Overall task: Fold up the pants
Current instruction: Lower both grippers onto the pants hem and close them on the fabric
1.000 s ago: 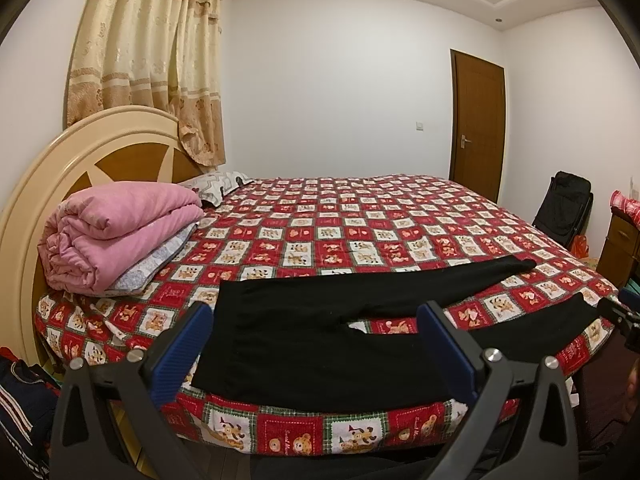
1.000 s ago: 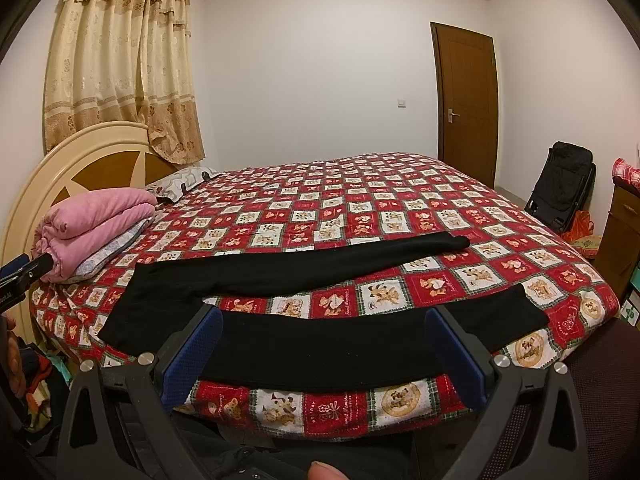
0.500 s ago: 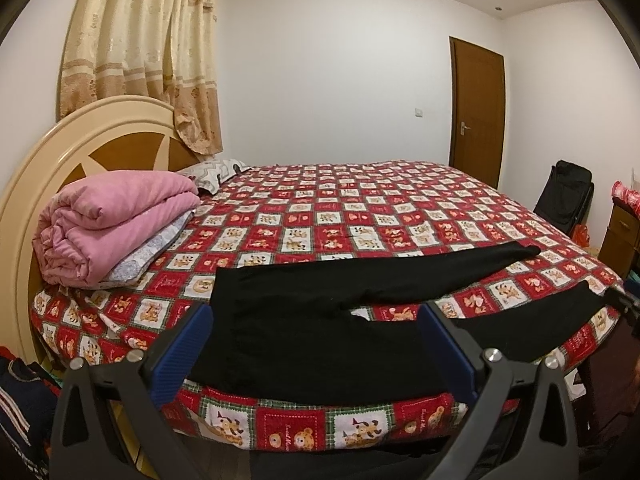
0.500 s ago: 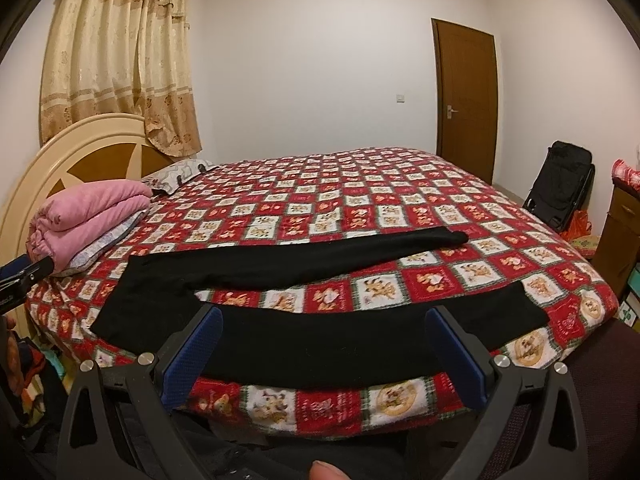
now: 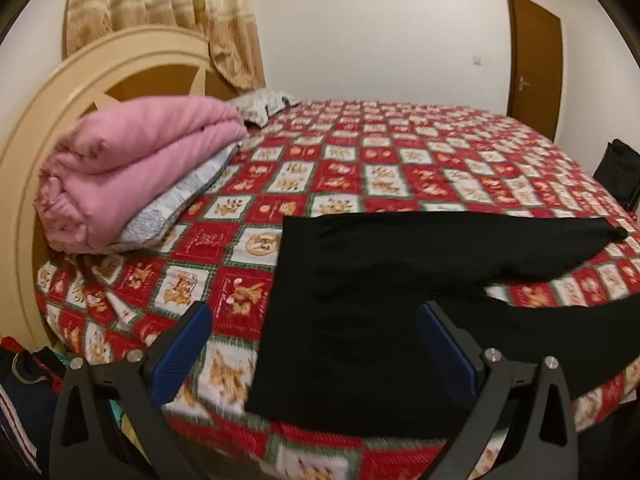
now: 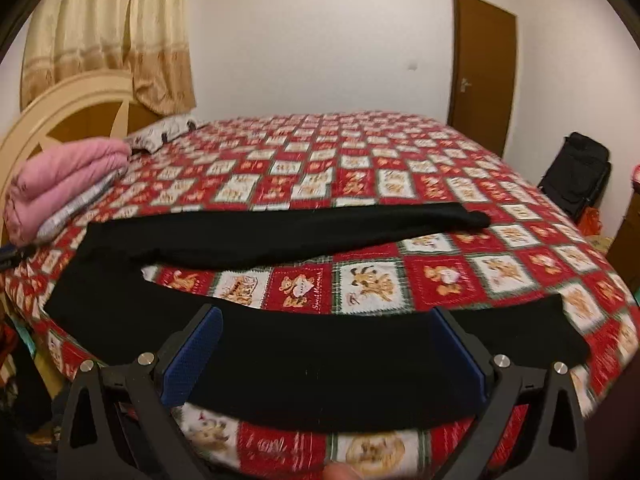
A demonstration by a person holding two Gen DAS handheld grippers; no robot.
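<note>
Black pants [image 5: 360, 292] lie flat on the bed's near edge, waistband to the left and both legs spread out to the right. In the right wrist view the pants [image 6: 320, 356] show a far leg and a near leg with patterned bedspread between them. My left gripper [image 5: 316, 340] is open and empty, just above the waist and hip part. My right gripper [image 6: 326, 344] is open and empty, just above the near leg.
The bed has a red checked bedspread [image 5: 400, 160] and a round cream headboard [image 5: 48, 112]. A folded pink quilt [image 5: 132, 160] lies at the left near a pillow [image 5: 264, 104]. A black bag [image 6: 576, 180] stands at the right by the brown door [image 6: 480, 72].
Both grippers have moved forward and down toward the bed. The pants now fill much more of each view. The pants themselves have not moved.
</note>
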